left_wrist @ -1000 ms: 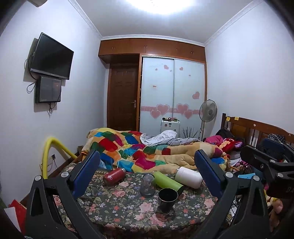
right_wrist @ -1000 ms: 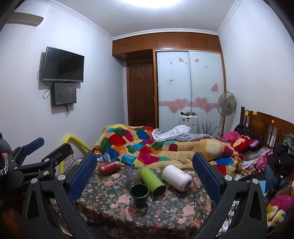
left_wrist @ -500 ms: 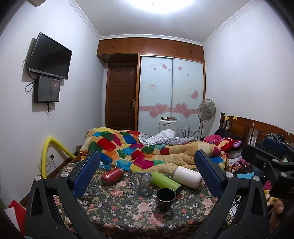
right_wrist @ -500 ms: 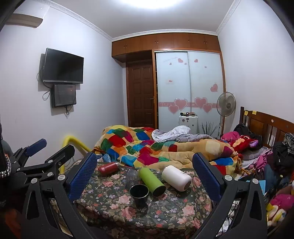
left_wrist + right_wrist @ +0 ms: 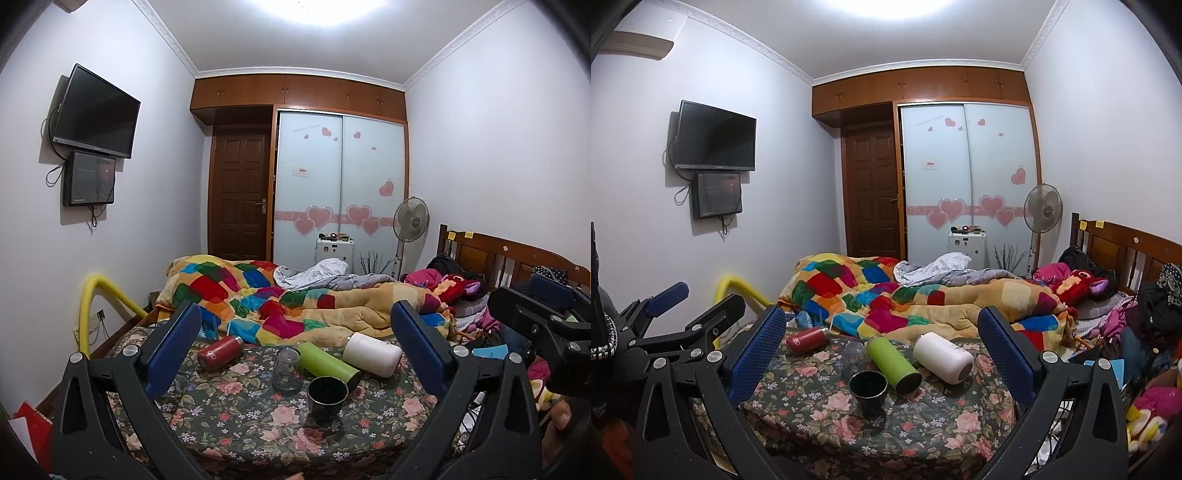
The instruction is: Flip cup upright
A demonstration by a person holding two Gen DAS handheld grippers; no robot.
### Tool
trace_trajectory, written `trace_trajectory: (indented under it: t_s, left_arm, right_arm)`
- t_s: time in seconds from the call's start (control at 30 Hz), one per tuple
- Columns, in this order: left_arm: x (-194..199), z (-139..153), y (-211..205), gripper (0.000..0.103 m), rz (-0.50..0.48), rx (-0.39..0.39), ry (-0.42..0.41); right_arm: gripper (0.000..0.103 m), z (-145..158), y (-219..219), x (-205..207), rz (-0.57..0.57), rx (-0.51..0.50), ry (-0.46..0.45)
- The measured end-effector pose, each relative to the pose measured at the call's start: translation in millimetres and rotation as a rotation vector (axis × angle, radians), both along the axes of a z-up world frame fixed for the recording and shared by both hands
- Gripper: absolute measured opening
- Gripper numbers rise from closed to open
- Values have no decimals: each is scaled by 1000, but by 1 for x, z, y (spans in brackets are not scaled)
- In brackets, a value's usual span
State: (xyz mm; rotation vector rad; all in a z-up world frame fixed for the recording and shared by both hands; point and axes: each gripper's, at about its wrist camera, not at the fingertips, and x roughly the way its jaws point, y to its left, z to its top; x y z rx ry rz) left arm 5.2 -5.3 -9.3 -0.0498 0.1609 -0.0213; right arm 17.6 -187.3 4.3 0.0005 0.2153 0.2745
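A dark cup (image 5: 327,397) (image 5: 868,389) stands upright, mouth up, near the front of a floral-covered table (image 5: 236,417) (image 5: 812,402). A clear glass (image 5: 286,373) (image 5: 854,355) stands mouth-down just behind it. A red flask (image 5: 219,352) (image 5: 807,339), a green flask (image 5: 328,365) (image 5: 894,363) and a white flask (image 5: 371,353) (image 5: 943,356) lie on their sides. My left gripper (image 5: 295,350) and right gripper (image 5: 882,350) are both open and empty, held back from the table.
A bed with a patchwork quilt (image 5: 280,299) lies behind the table. A yellow padded rail (image 5: 99,295) is at the left. Clothes and toys (image 5: 1145,332) are piled at the right. The other gripper shows at each view's edge.
Both views drift slightly; the table objects sit a little lower and left in the left wrist view. Nothing on the table has moved. Both grippers stay open.
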Motion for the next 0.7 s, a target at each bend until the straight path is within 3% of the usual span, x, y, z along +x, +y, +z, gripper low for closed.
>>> trace_trajectory:
  t_s: [0.7]
  left_arm:
    - [8,-5,8,103,-16,-28,19]
  right_arm:
    - [103,1,0,0,-4,-10,16]
